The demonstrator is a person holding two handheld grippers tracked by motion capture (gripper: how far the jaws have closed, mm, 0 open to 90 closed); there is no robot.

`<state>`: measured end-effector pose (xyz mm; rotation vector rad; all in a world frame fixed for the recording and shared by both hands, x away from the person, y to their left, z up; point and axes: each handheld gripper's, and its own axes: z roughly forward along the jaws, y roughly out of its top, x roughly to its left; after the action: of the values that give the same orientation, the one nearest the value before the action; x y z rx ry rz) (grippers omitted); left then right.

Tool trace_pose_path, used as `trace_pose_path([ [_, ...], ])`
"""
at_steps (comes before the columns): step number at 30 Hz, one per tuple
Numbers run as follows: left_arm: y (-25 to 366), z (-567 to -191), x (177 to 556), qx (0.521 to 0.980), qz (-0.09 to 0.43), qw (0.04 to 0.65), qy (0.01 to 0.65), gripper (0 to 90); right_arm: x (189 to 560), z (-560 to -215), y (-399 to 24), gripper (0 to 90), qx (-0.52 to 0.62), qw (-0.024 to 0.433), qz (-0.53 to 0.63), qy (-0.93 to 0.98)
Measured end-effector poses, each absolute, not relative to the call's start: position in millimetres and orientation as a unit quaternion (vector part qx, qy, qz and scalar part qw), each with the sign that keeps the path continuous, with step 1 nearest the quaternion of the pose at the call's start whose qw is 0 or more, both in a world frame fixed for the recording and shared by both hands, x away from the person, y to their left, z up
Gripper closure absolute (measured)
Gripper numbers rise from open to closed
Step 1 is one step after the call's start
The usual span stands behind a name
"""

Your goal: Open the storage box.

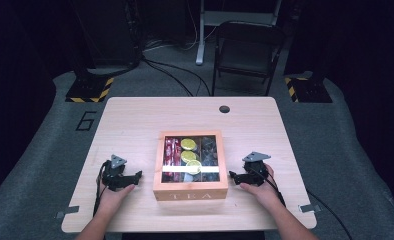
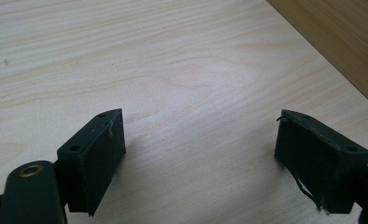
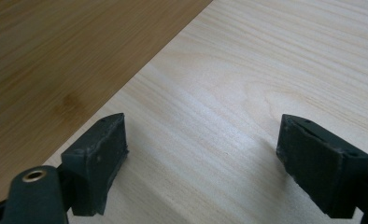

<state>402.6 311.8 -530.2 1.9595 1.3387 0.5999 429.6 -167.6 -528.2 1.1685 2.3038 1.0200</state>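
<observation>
A wooden tea box (image 1: 190,192) marked TEA stands at the middle of the pale wooden table (image 1: 135,120); through its clear lid I see red packets, yellow round pieces and dark packets. My left gripper (image 1: 138,174) rests on the table just left of the box, open, with bare wood between its jaws (image 2: 198,140). The box's side wall (image 2: 341,42) fills the upper right corner of the left gripper view. My right gripper (image 1: 231,174) lies just right of the box, open and empty (image 3: 203,144), with the box wall (image 3: 56,60) at its upper left.
A round cable hole (image 1: 224,109) sits near the table's far edge. Behind the table stand a dark folding chair (image 1: 247,50) and equipment bases with yellow-black striping (image 1: 90,90). Cables run over the grey floor.
</observation>
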Motion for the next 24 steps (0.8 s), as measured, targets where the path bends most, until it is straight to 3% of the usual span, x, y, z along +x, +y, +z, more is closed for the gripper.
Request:
trace_pose_path([
  [3, 313, -530, 403, 0.752, 0.231, 0.341, 0.514, 18.3, 429, -528, -169, 18.3, 0.414, 0.181, 0.361, 0.816],
  [7, 313, -530, 402, 0.750, 0.232, 0.343, 0.516, 19.7, 429, -525, -173, 28.2, 0.418, 0.180, 0.358, 0.815],
  [9, 313, -528, 401, 0.749, 0.232, 0.340, 0.520, 30.2, 428, -522, -176, 35.0, 0.433, 0.178, 0.350, 0.812],
  [13, 316, -524, 401, 0.739, 0.226, 0.335, 0.538, 36.5, 427, -519, -179, 41.2, 0.430, 0.177, 0.346, 0.815],
  [14, 316, -523, 402, 0.739, 0.225, 0.334, 0.541, 42.3, 426, -516, -178, 46.6, 0.438, 0.177, 0.343, 0.812],
  [24, 306, -501, 399, 0.748, 0.212, 0.362, 0.514, 55.1, 414, -498, -179, 56.6, 0.424, 0.201, 0.350, 0.811],
])
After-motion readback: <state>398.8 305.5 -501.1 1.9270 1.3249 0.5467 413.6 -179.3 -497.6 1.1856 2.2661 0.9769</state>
